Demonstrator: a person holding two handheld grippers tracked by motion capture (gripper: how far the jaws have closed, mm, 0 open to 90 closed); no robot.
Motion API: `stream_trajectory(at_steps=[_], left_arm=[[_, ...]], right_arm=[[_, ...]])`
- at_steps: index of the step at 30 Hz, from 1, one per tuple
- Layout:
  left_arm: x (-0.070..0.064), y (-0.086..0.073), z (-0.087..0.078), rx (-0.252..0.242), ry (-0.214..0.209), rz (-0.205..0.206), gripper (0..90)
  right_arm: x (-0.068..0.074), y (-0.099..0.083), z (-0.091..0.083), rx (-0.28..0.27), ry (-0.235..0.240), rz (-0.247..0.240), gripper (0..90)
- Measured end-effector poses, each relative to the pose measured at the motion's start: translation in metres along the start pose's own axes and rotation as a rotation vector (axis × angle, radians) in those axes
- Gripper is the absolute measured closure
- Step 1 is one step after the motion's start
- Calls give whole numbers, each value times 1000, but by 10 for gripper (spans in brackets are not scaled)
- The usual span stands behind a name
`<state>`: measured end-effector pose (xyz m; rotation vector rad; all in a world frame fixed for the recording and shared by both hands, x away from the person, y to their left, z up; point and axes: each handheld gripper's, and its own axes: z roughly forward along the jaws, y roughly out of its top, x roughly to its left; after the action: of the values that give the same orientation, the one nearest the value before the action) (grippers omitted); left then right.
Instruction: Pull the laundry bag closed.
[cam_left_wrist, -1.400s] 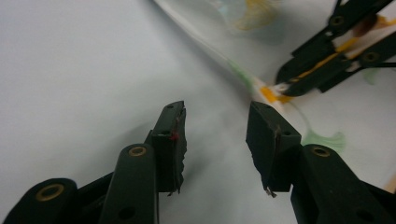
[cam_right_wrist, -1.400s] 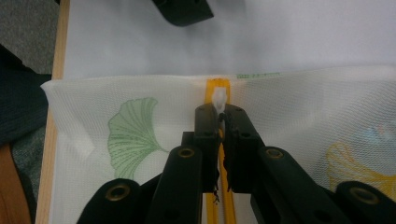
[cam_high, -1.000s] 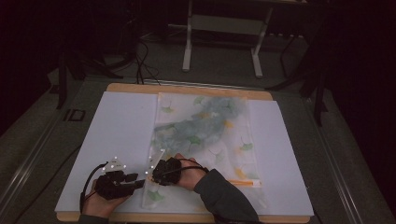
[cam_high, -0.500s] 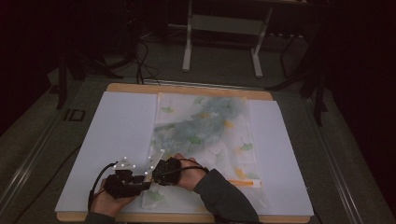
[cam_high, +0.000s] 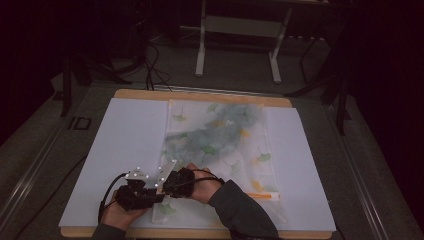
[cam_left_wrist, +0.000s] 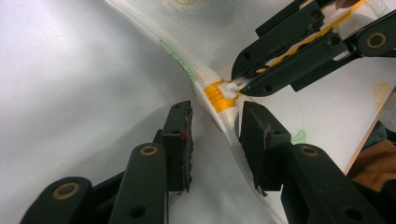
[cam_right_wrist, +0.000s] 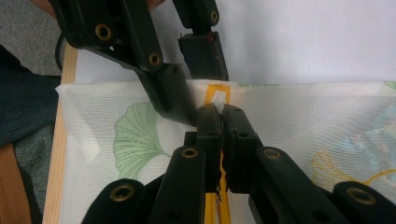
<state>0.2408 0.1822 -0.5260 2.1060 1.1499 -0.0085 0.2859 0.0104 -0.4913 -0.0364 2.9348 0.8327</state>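
Grippers meet at zip pull (cam_left_wrist: 229, 88) of mesh bag (cam_high: 220, 145), near table's (cam_high: 120, 130) front edge.
R gripper (cam_right_wrist: 221, 112) clamped tight on white pull at yellow zipper's (cam_left_wrist: 214, 95) end; L gripper (cam_left_wrist: 214, 133) just beside it, jaws apart, straddling bag's raised edge w/o gripping.

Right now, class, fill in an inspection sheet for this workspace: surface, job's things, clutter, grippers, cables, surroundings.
Surface: white sheet over a wooden table.
Job's things: mesh zipper bag with ginkgo-leaf print, lying flat; white zipper pull on the yellow zipper at the bag's near-left corner.
Clutter: nothing seen.
Grippers: right gripper shut on the zipper pull; left gripper open, jaws either side of the bag's corner fold.
Cables: black cable trailing from the left gripper.
Surroundings: dark room, grey floor, metal stand behind the table.
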Motion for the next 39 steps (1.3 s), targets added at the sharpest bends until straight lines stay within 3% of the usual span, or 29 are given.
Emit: stream_trajectory(at_steps=[7,22,39], left_arm=[[-1,1,4,19,-17,0,648],[-4,1,6,50,-33,53,844],[-7,1,5,46,-11,93,869]], right_arm=[[0,0,0,5,0,-3,883],[-3,-7,3,12,24,9,868],[-7,-10,8,3,72,43,794]])
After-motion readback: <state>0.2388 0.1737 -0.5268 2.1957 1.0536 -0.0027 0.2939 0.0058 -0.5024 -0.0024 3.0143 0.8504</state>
